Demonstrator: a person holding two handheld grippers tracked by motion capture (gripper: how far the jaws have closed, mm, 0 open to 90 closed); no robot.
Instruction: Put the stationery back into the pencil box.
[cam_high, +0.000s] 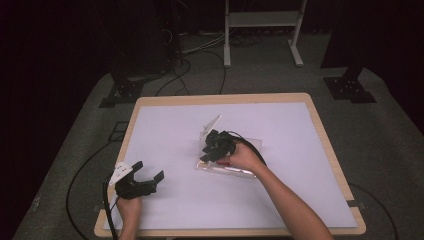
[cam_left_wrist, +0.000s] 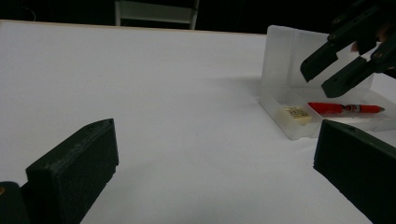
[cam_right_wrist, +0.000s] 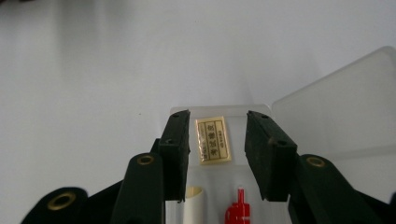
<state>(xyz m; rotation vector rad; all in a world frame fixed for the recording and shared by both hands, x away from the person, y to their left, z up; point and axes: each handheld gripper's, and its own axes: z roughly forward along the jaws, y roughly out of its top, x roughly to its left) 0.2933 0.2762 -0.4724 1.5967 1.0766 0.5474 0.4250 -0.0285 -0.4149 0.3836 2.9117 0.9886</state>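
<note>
A clear plastic case (cam_high: 241, 173) lies open right of the table's middle, its lid (cam_right_wrist: 341, 107) standing up. Inside it are a small eraser (cam_right_wrist: 213, 140) with a yellow label, a red pen (cam_left_wrist: 343, 108) and a white tube (cam_right_wrist: 194, 205). My right gripper (cam_right_wrist: 217, 116) hangs over the case (cam_left_wrist: 289, 130) with its jaws on either side of the eraser (cam_left_wrist: 295, 114); a gap shows on both sides and nothing is gripped. My left gripper (cam_high: 149, 171) rests near the table's front left corner, open and holding nothing, pointing towards the case.
The white mat (cam_high: 280, 125) covers the wooden table (cam_high: 320, 125). Cables trail from both grippers, one off the table's left edge. A metal frame (cam_high: 262, 30) and stand bases sit on the floor beyond the far edge.
</note>
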